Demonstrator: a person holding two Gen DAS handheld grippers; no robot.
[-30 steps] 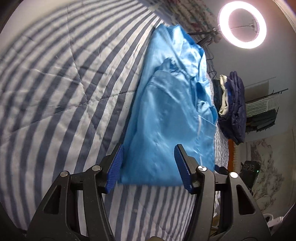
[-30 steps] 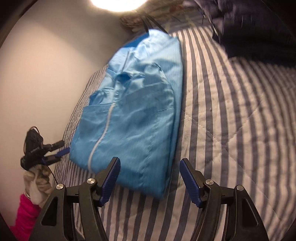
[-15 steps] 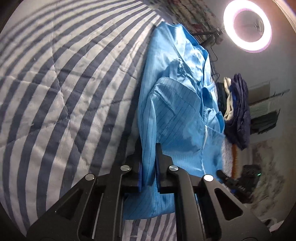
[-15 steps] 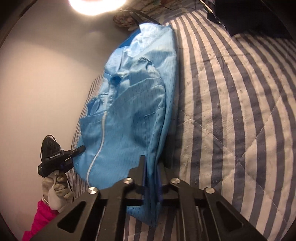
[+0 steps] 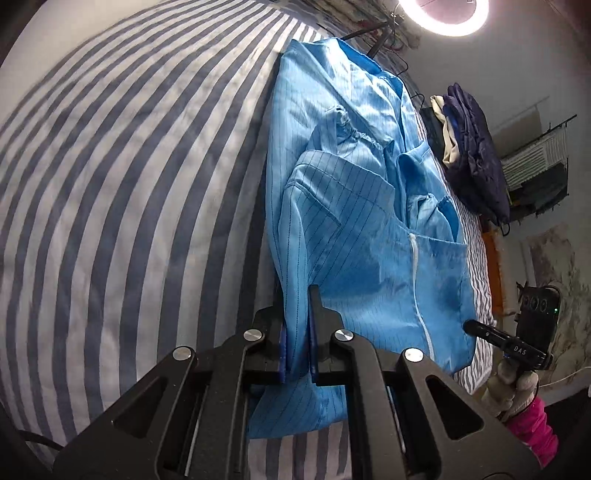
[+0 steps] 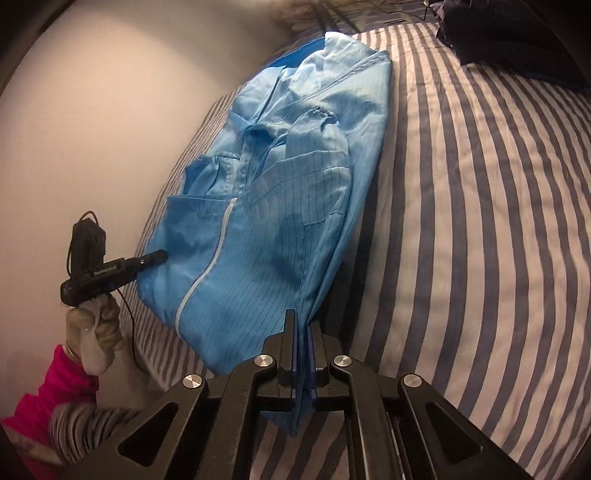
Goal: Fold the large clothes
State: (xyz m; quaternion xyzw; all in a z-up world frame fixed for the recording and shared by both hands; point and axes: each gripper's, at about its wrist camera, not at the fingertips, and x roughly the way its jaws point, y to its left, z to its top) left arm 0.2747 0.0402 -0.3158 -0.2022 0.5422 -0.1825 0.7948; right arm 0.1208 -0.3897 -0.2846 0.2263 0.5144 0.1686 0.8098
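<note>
A striped bed (image 5: 129,184) carries a blue jacket (image 5: 351,229), lengthwise and partly folded, with dark clothes (image 5: 476,155) heaped beyond. The left tool (image 5: 297,332) and right tool (image 6: 302,354) each pinch its near hem, fingers clamped on fabric.

Under me a quilted bed cover (image 5: 122,192) in grey-blue and white stripes, ring light (image 5: 447,18) glowing past its far end, dark navy clothes pile (image 5: 476,155) on its right edge, drying rack (image 5: 535,166) beyond that, plain pale wall (image 6: 103,110) on its left.
</note>
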